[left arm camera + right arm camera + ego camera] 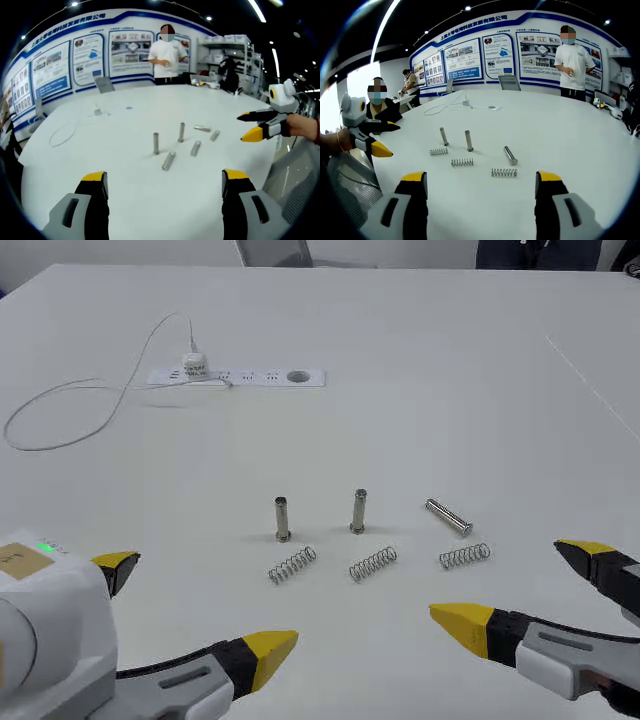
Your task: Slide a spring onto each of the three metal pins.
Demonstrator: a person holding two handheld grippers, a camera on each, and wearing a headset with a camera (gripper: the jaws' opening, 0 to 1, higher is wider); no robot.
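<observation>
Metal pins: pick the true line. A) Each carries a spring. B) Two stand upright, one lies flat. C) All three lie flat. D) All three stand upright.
B: the left pin and middle pin stand on end, while the right pin lies on its side on the table.

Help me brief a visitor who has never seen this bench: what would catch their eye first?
Three metal pins at the middle of the table: two stand upright, the right-hand pin lies flat, with a spring lying before each. The yellow-tipped left gripper and right gripper hover open at the near edge, flanking that row. A white power strip sits farther back, left.
</observation>
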